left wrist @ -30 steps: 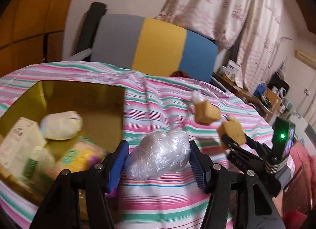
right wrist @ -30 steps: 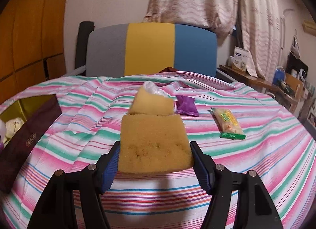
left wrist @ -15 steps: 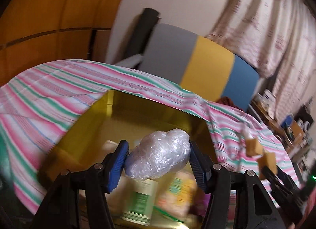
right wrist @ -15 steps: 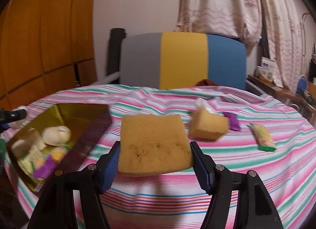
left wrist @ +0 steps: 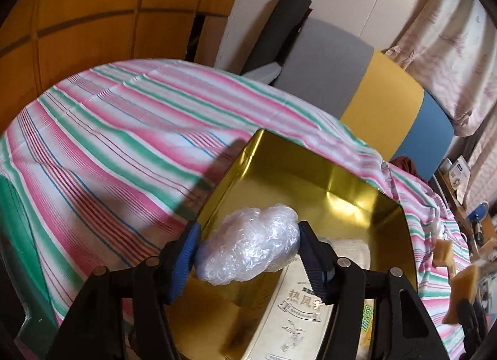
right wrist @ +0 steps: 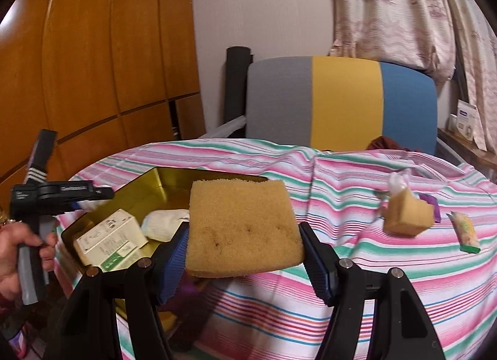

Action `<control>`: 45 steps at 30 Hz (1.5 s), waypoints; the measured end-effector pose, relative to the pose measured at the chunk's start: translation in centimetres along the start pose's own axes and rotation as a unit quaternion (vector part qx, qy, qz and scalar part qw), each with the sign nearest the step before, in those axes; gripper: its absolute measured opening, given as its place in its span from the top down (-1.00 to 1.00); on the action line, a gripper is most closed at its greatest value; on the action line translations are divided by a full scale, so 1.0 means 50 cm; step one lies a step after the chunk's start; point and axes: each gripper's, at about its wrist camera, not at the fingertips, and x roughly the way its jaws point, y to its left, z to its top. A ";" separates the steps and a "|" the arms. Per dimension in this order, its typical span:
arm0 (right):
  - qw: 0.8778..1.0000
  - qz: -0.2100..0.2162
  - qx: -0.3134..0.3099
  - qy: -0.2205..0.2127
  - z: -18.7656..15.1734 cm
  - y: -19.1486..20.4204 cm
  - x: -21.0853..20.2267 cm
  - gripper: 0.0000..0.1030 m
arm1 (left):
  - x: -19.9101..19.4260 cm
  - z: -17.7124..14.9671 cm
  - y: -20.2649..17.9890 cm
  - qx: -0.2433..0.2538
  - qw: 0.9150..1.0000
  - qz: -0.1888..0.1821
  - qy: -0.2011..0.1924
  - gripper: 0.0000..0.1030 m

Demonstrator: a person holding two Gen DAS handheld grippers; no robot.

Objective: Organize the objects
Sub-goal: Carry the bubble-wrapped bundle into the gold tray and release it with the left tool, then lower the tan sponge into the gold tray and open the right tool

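Over the striped tablecloth (left wrist: 102,155), your left gripper (left wrist: 248,251), clamping the plastic-wrapped bundle (left wrist: 248,249), has swung above the gold tin (left wrist: 323,183) for release, while your right gripper (right wrist: 243,245) carries its sponge (right wrist: 242,226) close behind.

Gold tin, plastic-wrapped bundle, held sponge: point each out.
gold tin (left wrist: 310,180): left wrist view, inner back wall.
plastic-wrapped bundle (left wrist: 250,243): left wrist view, middle of wrap.
sponge (right wrist: 242,223): right wrist view, top face.

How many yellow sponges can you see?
2. One sponge is pinched in the right gripper; a smaller sponge block lies on the striped tablecloth. More could be hidden.
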 end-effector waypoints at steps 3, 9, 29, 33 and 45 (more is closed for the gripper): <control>1.000 0.004 -0.011 0.001 0.000 0.016 0.001 -0.33 | -0.006 -0.015 0.008 -0.013 1.000 -0.014 -0.001 -0.51; 1.000 0.010 -0.010 0.018 -0.006 0.023 0.012 -0.33 | -0.047 -0.048 -0.001 -0.023 0.999 0.001 -0.028 -0.89; 0.996 0.020 -0.053 0.075 0.019 0.094 0.102 -0.34 | -0.139 -0.093 -0.050 -0.019 0.996 0.032 -0.086 -1.00; 0.993 0.020 -0.077 0.087 0.032 0.106 0.137 -0.35 | -0.138 -0.099 -0.052 -0.026 0.996 0.023 -0.078 -1.00; 0.984 -0.023 -0.121 0.127 0.025 0.115 0.196 -0.39 | -0.148 -0.100 -0.063 -0.023 0.996 0.015 -0.080 -1.00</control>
